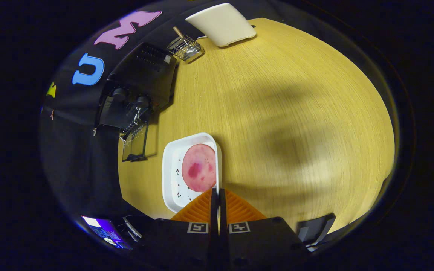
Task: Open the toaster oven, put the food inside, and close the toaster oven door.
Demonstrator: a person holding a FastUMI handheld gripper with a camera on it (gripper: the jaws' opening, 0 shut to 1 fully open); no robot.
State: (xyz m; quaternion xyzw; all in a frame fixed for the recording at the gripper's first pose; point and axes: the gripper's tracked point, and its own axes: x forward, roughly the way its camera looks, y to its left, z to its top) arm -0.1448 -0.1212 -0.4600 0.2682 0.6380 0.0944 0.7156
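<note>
A white rectangular tray (171,177) lies on the wooden table (277,113) with a round pink slice of food (199,167) on it. My gripper (218,197) is shut on the tray's near rim, and a sliver of the white rim shows between the two fingers. Beyond the tray stands the black toaster oven (141,75), its two knobs facing me. Its glass door (136,145) hangs open toward the tray, with a wire rack showing at the opening.
A small wire basket with a wooden handle (185,47) and a white board (222,22) lie at the far end of the table beyond the oven. A lit screen (102,229) and a dark object (315,227) sit beside the gripper body.
</note>
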